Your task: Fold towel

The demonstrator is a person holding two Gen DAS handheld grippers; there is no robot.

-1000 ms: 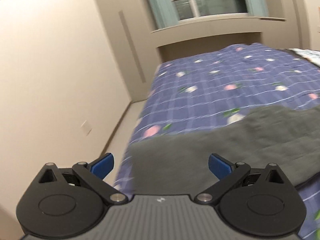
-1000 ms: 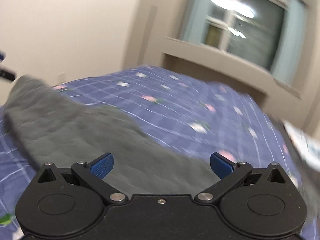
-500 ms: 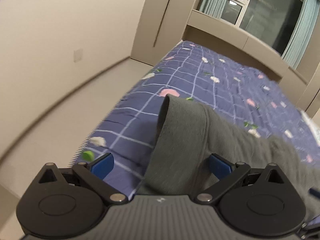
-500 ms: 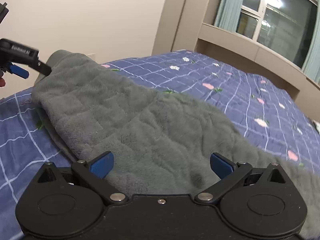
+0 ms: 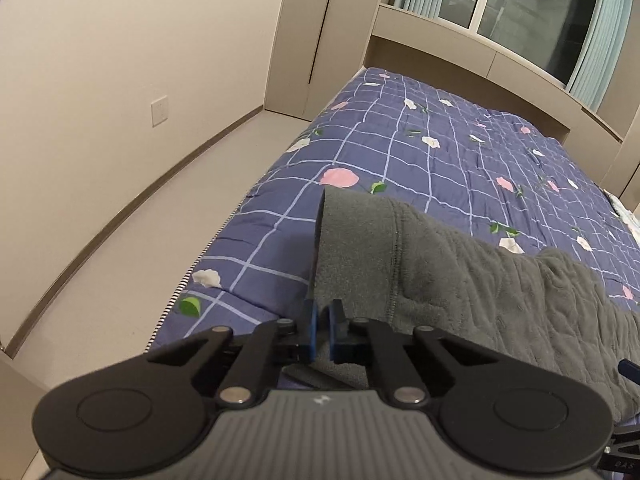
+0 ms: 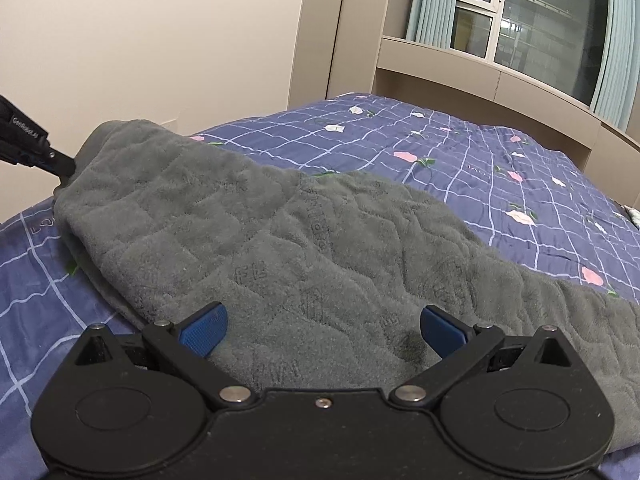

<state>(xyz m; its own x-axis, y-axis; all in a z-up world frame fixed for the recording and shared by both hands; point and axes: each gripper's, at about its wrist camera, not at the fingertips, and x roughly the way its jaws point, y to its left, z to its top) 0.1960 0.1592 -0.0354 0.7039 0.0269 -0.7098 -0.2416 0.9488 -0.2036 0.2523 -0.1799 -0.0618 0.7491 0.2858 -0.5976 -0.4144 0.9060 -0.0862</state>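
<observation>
**Desk:** So, where's the towel?

**Me:** The grey towel (image 6: pixel 304 240) lies in a rumpled band across the near part of the bed, on the blue checked quilt (image 6: pixel 500 168) with its pink and white flowers. From my left wrist camera one end of it (image 5: pixel 360 248) stands up off the quilt, right in front of the fingers, close to the edge of the bed.

**Desk:** And your left tool?

**Me:** My left gripper (image 5: pixel 322 330) has just been closing, and its blue pads now stand almost together, pinching the lower edge of that raised towel end. From the right camera I can see it at the far left (image 6: pixel 60 166), its tip meeting the lifted corner of the towel.

**Desk:** The right one?

**Me:** My right gripper (image 6: pixel 322 330) stands wide, both blue pads well apart, with towel spread between and under them. The pads press on nothing that I can see (whether their tips brush the pile I cannot tell).

**Desk:** Anything else around?

**Me:** A cream wall with a socket plate (image 5: pixel 159 111) to the left, bare floor (image 5: pixel 132 256) beside the bed, and at the head a window (image 6: pixel 532 20) with pale blue curtains above a beige ledge.
</observation>
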